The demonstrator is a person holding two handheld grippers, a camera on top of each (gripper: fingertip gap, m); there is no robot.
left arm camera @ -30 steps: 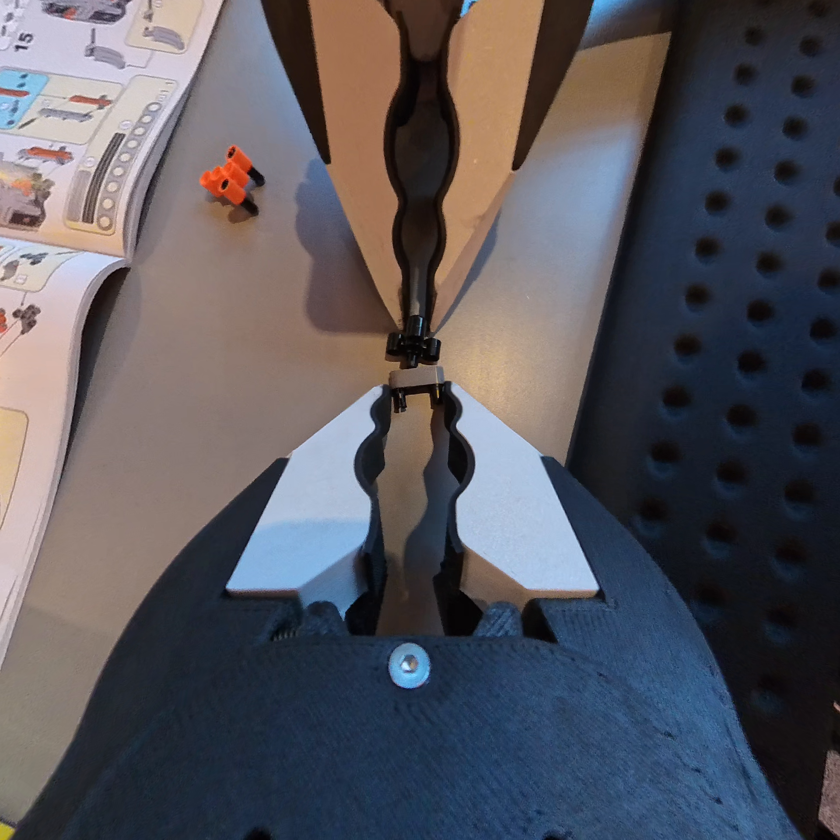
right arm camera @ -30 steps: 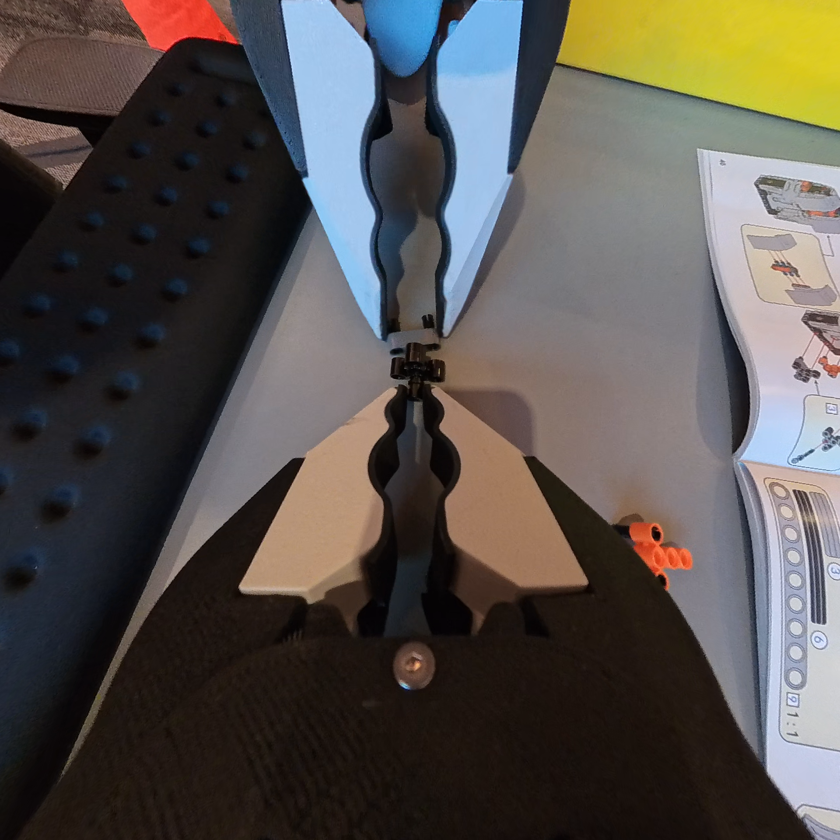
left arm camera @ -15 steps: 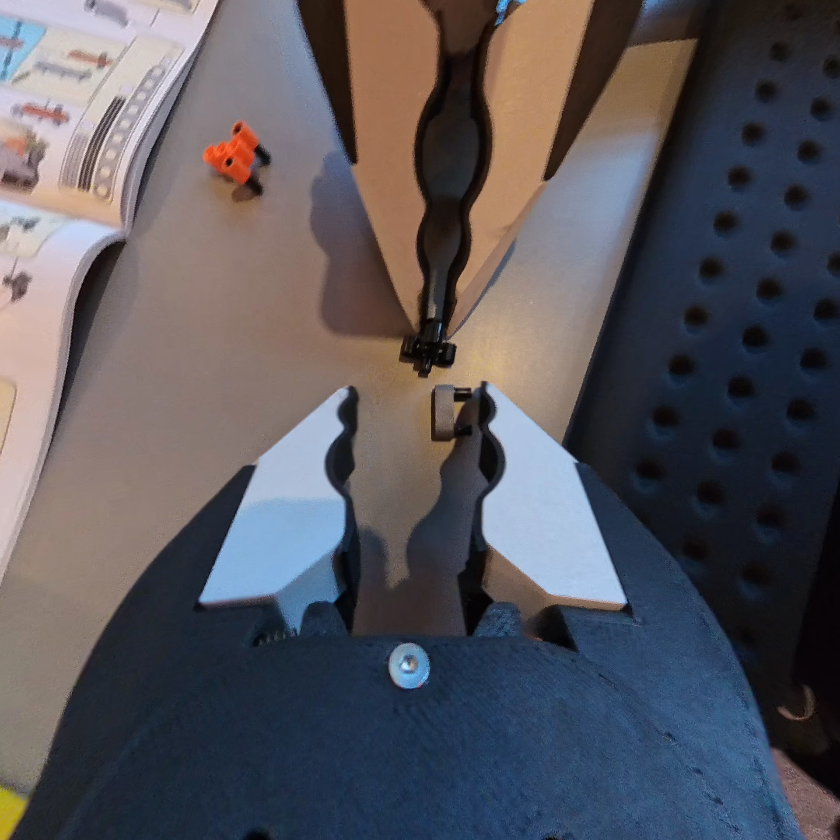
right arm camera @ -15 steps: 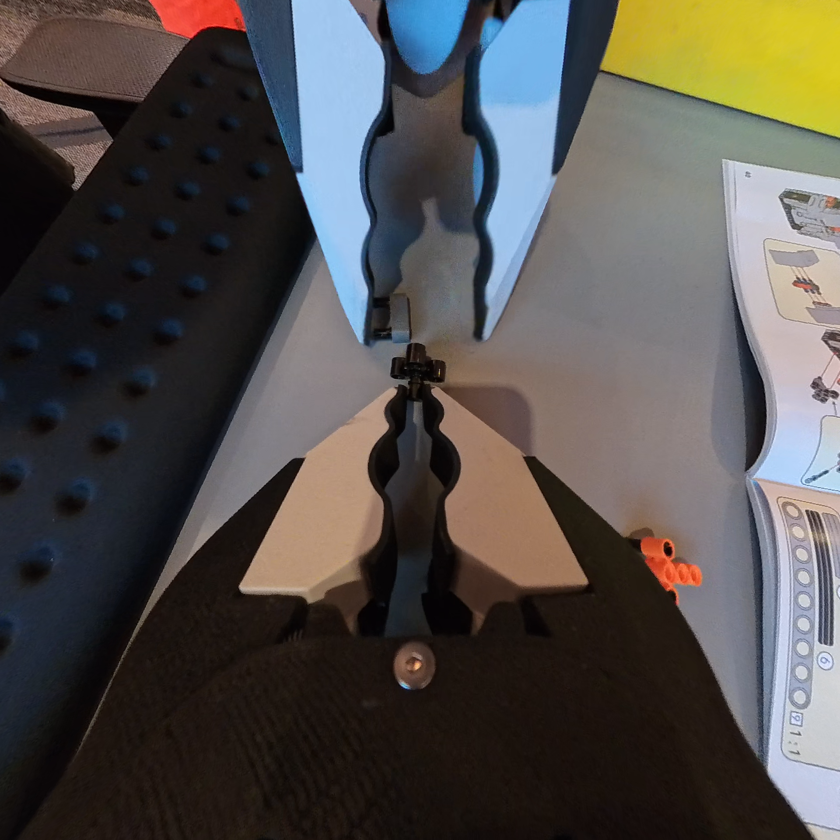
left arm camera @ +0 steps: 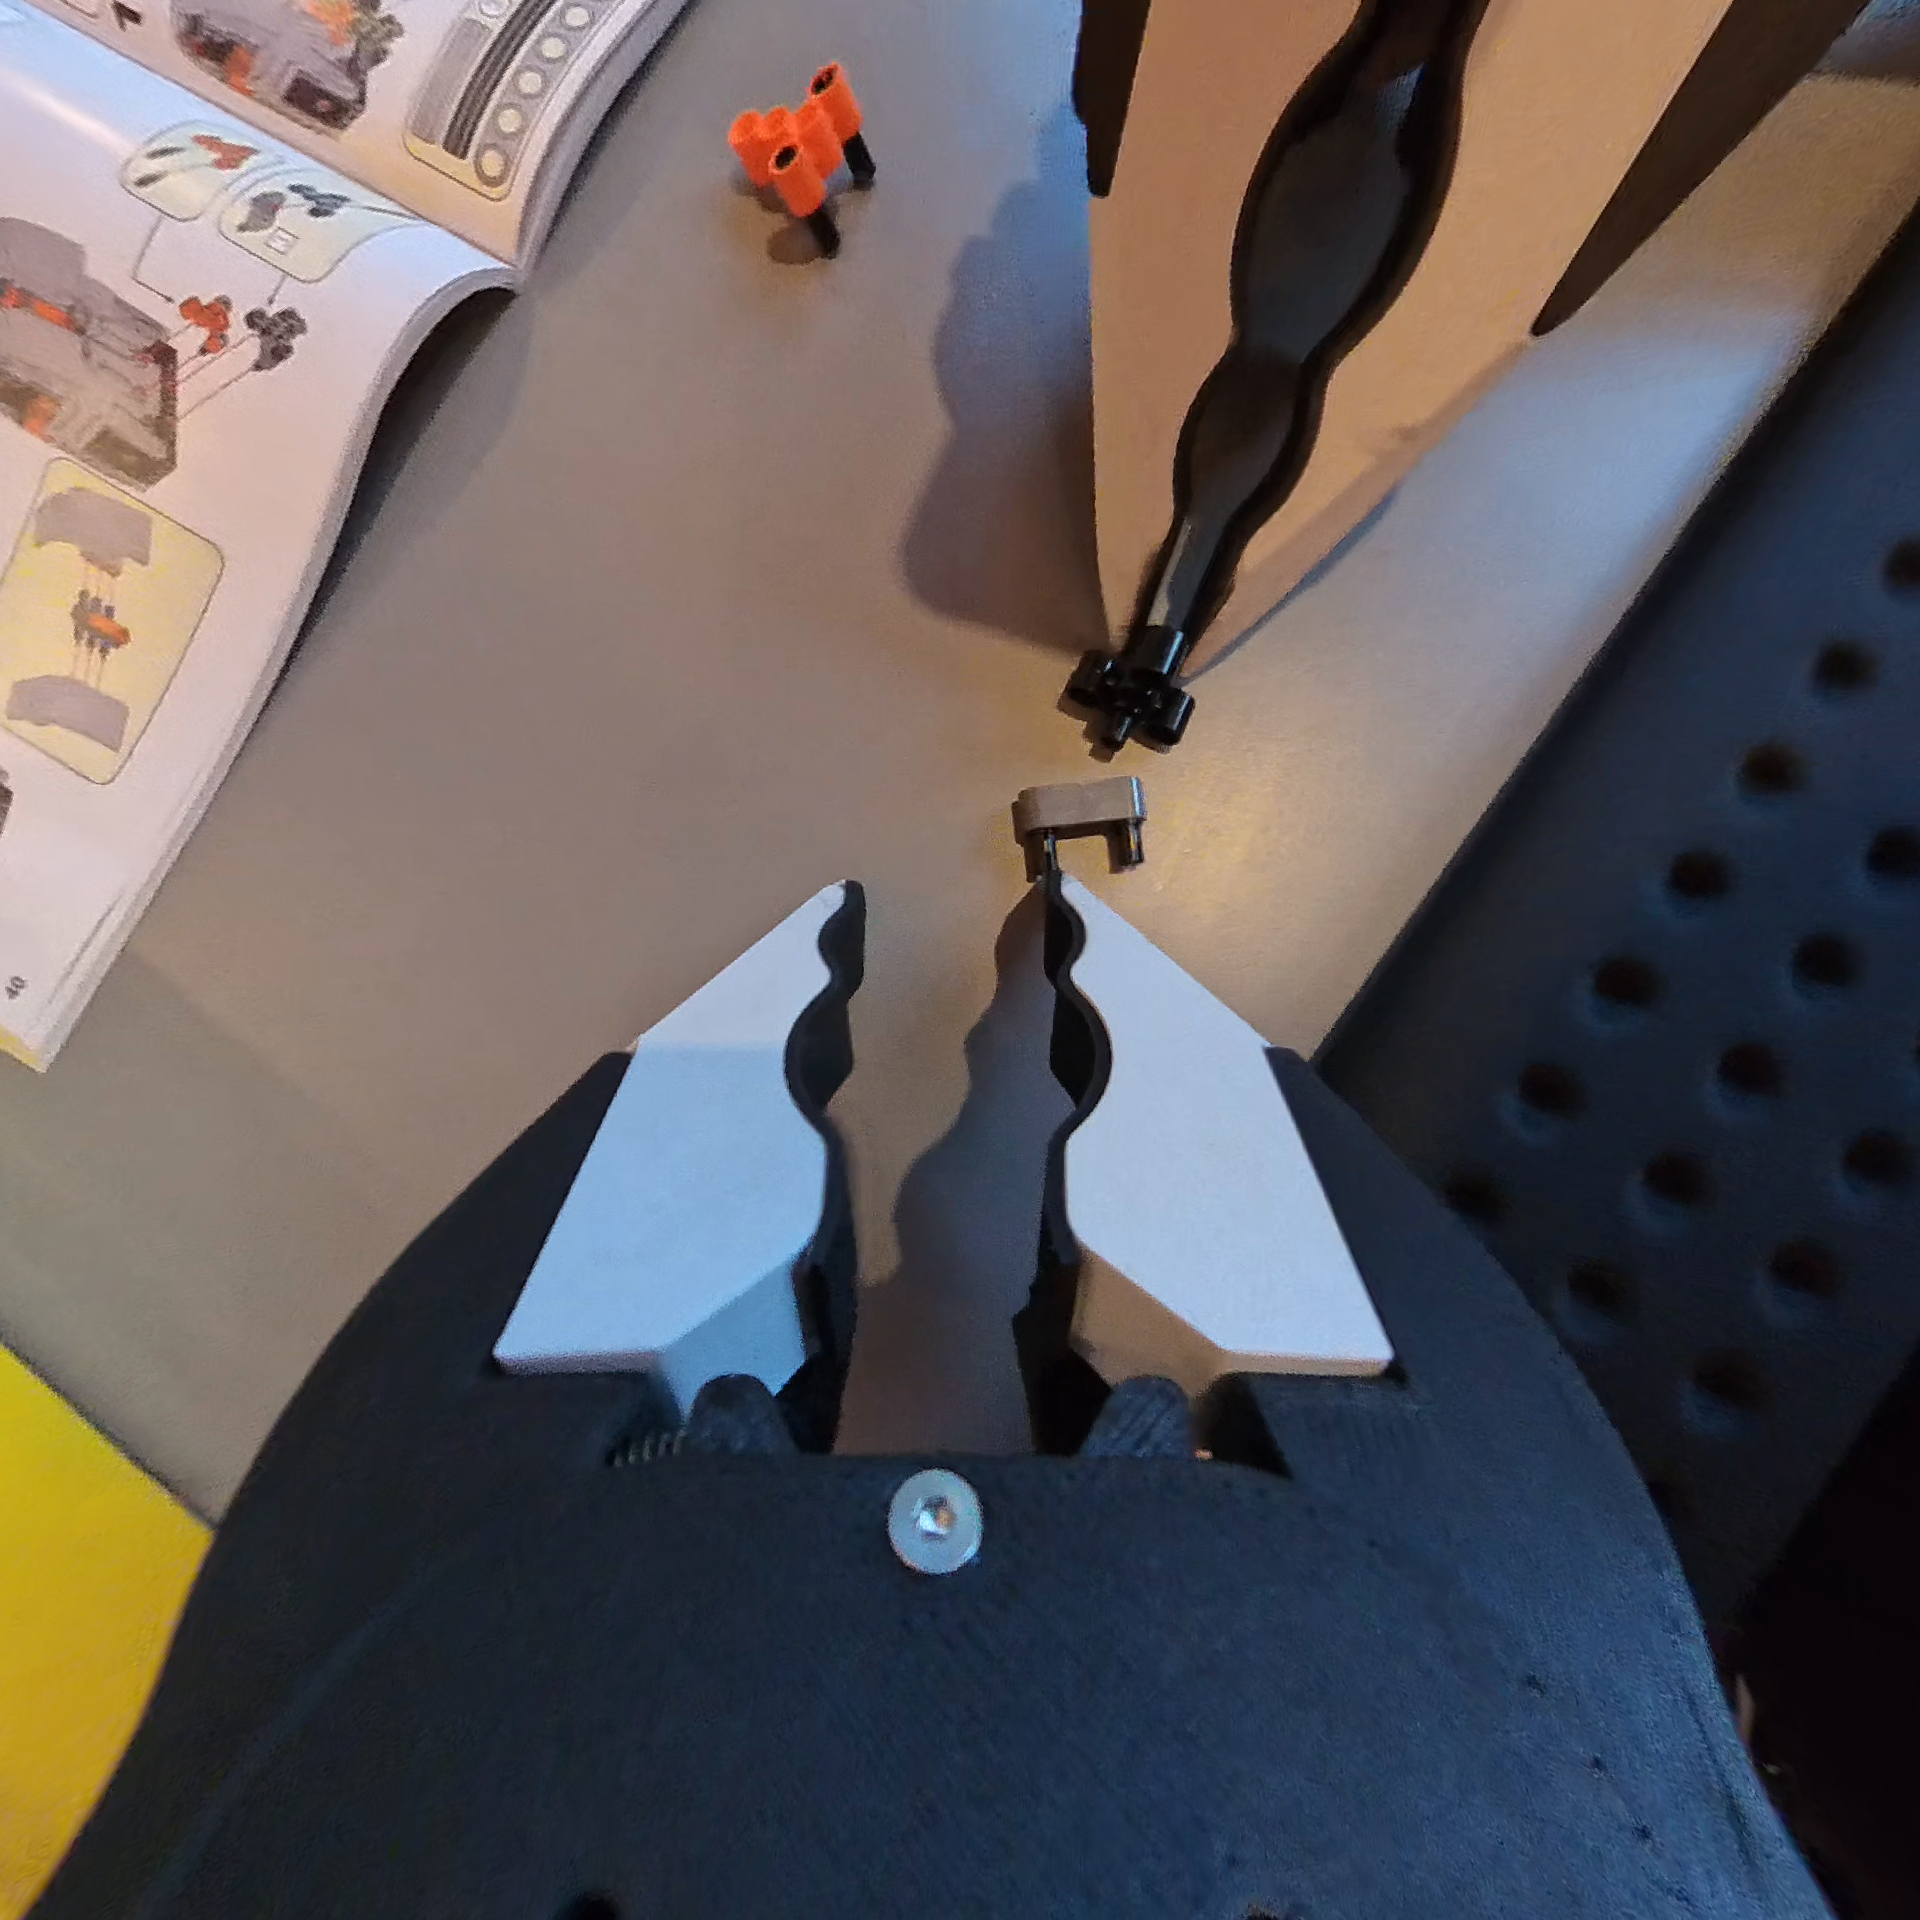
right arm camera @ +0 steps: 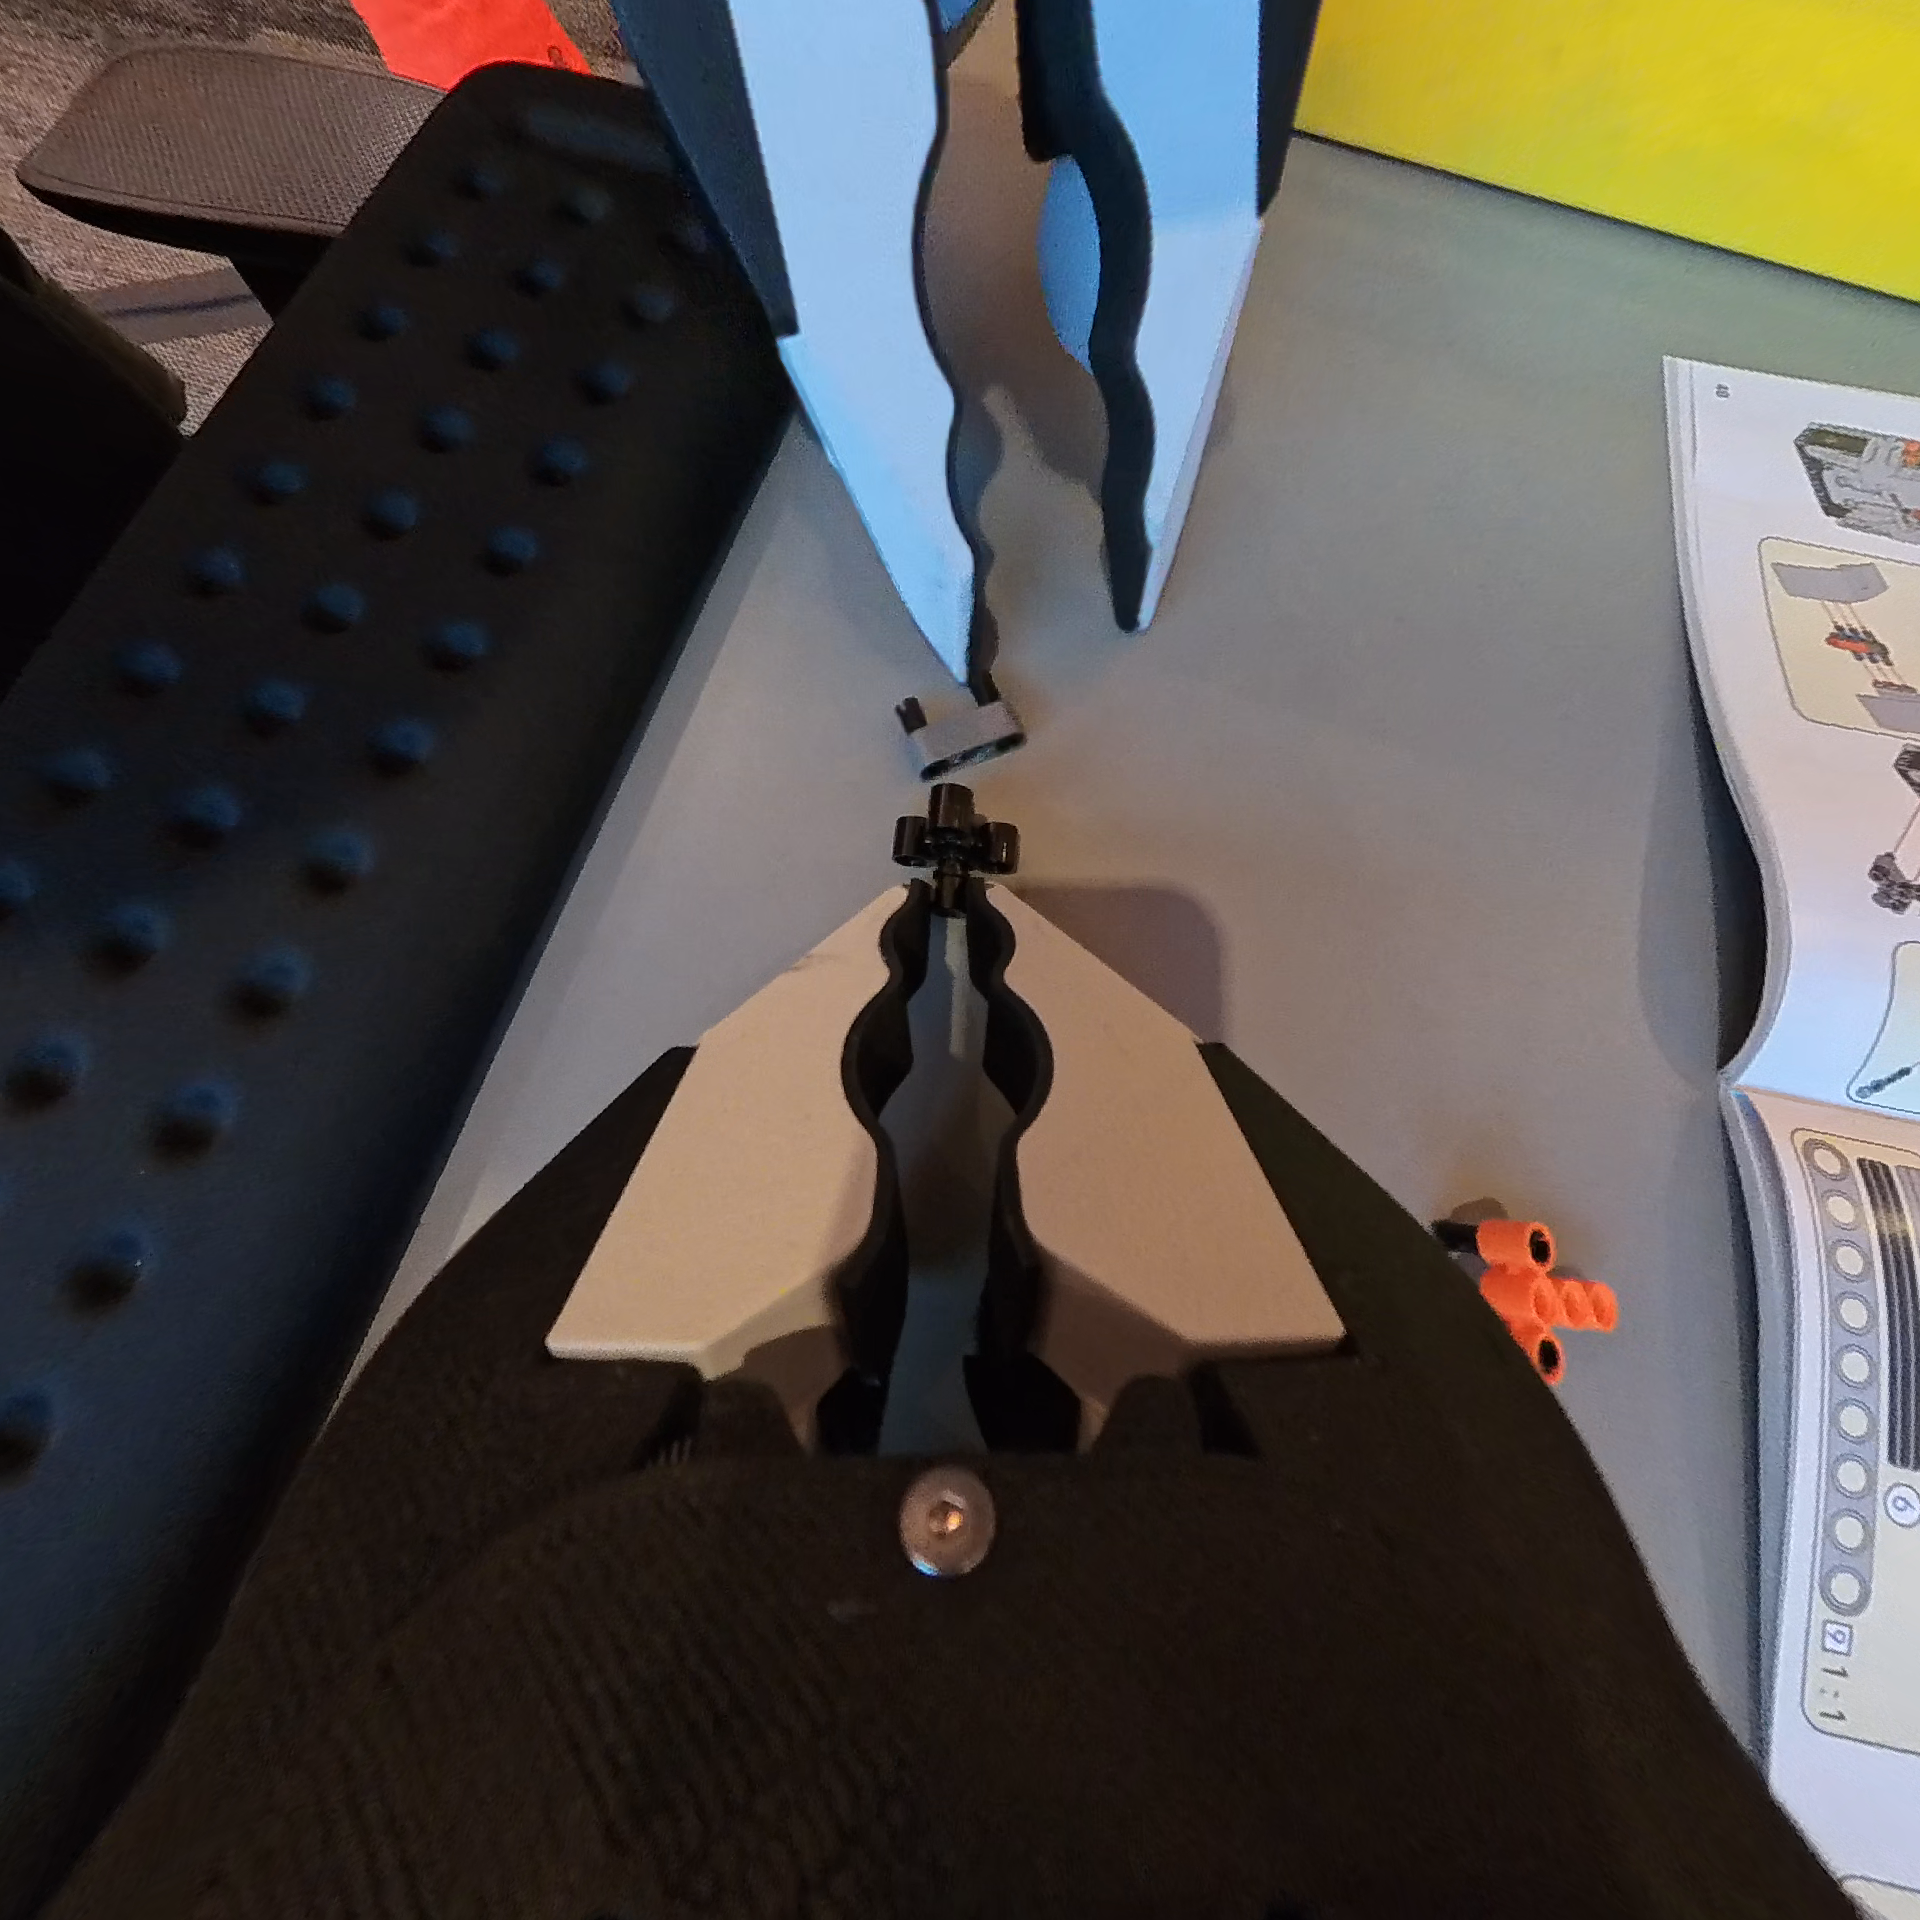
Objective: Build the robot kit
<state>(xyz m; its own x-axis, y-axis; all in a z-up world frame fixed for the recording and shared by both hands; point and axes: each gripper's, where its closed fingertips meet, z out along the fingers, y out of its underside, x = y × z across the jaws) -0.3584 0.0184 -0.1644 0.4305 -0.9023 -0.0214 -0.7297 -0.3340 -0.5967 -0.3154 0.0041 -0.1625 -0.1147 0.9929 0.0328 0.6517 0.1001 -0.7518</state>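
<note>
Pinching a black connector [right arm camera: 954, 844] tight, the right gripper [right arm camera: 948, 902] faces the left gripper [left arm camera: 951, 891], spread wide, grey piece [left arm camera: 1081, 819] hanging off one fingertip [left arm camera: 1060, 896].

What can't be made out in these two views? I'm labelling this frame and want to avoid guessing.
- Left wrist view: whether the grey piece rests on the table or hangs from the left gripper finger.
- Right wrist view: orange connector partly hidden by the right gripper body.
- Both: booklet cropped by edges.
</note>
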